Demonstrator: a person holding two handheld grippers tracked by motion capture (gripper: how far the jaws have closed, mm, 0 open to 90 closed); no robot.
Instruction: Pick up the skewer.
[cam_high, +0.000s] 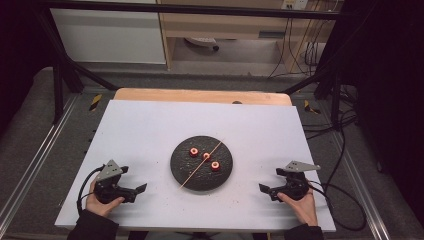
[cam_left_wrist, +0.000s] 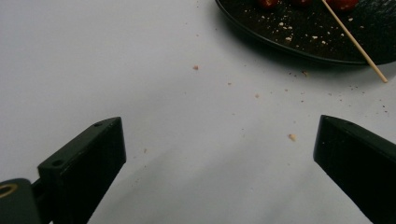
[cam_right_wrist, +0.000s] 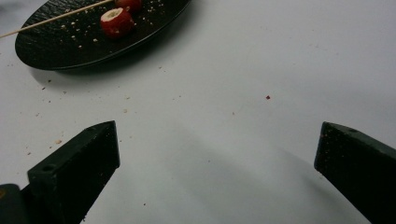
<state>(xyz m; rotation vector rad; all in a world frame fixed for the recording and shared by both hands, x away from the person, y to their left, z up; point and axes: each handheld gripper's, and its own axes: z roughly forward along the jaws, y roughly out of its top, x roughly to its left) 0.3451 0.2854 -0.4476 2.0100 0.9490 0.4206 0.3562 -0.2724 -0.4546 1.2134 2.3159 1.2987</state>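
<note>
Lab or test room: white desk (cam_high: 150, 130) inside black metal frame (cam_high: 60, 75), aluminium rails (cam_high: 30, 165) along grey carpet, loose cables (cam_high: 300, 50) under wooden bench (cam_high: 225, 25) behind.

No text, label, brand, number or sign can be read in any of the views; nothing written shows on the plate (cam_high: 201, 172), the bench (cam_high: 150, 130) or the cabinet (cam_high: 225, 25) at the upper middle.

Crumbs (cam_left_wrist: 292, 137) dot the white table (cam_high: 150, 130); cables (cam_high: 300, 50) hang behind.
</note>
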